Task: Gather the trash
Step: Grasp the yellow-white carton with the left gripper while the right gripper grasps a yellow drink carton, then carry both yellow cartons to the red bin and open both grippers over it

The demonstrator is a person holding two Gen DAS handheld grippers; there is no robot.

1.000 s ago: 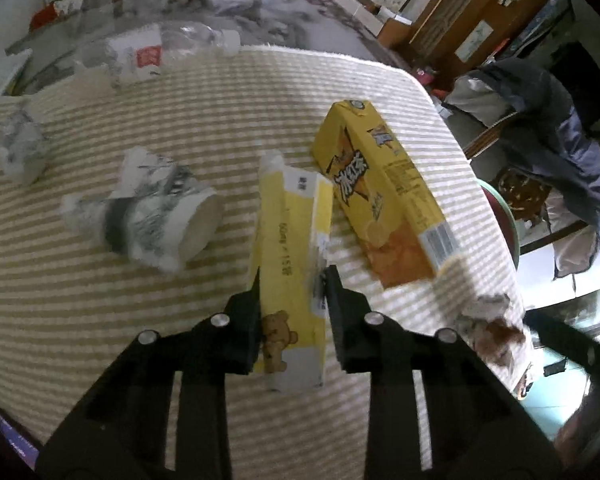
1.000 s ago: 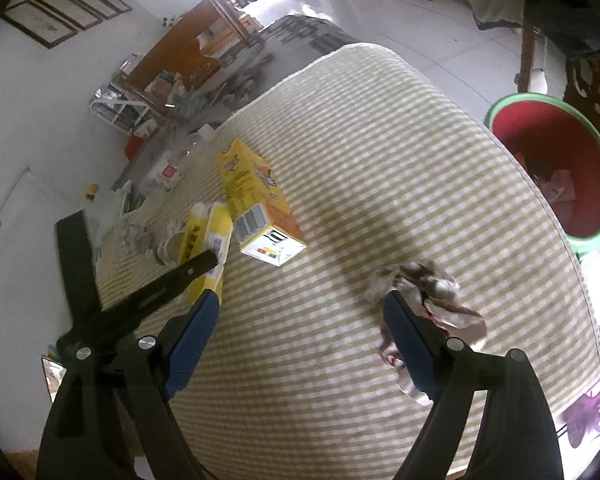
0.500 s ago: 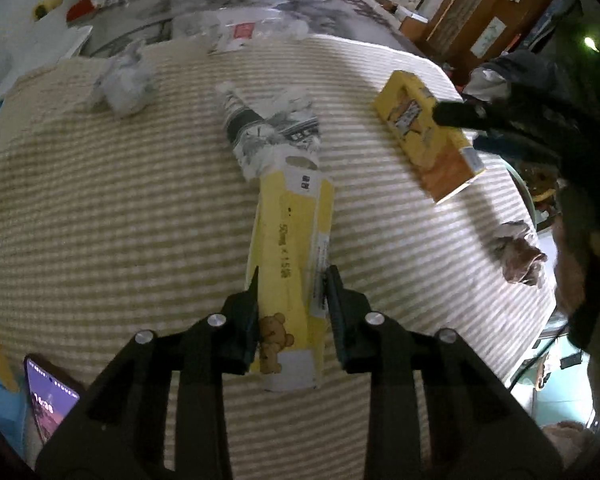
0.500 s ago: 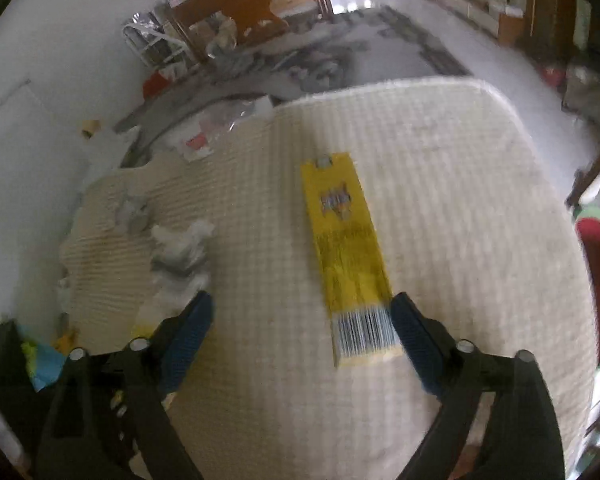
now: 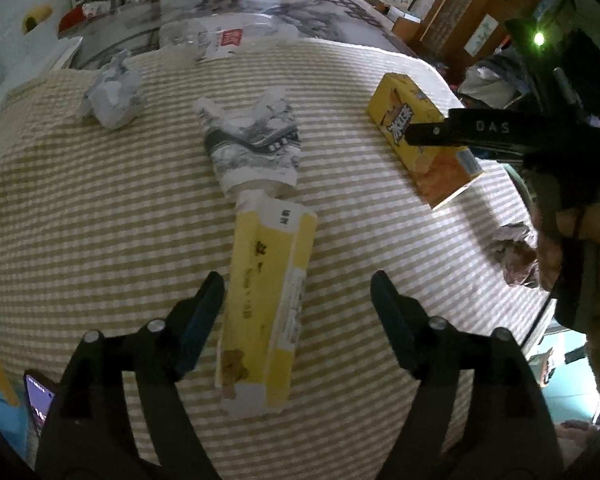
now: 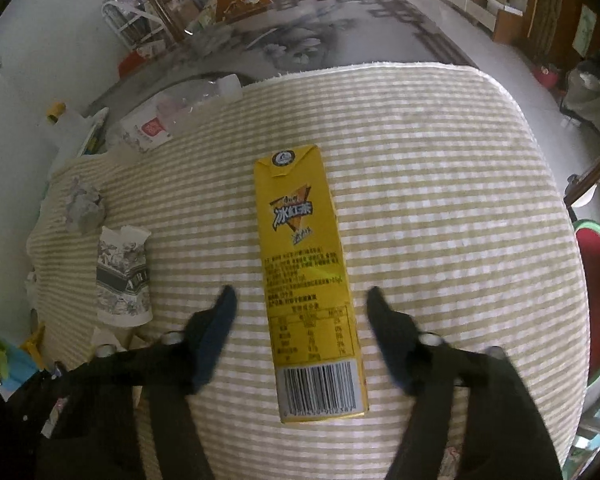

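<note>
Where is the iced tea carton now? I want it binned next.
The iced tea carton lies flat on the striped cloth, between the open fingers of the right hand-held gripper; the paper cup lies to its left.

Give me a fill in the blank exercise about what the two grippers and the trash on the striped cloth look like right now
1. The left gripper is ____, its fingers on either side of the yellow bear box.
2. The yellow drink carton lies between the fingers of the ____ gripper.
3. The end of the carton nearest that gripper shows a ____.
4. The bin past the cloth's edge is ____ inside.

Missing words: open; right; barcode; red
</note>
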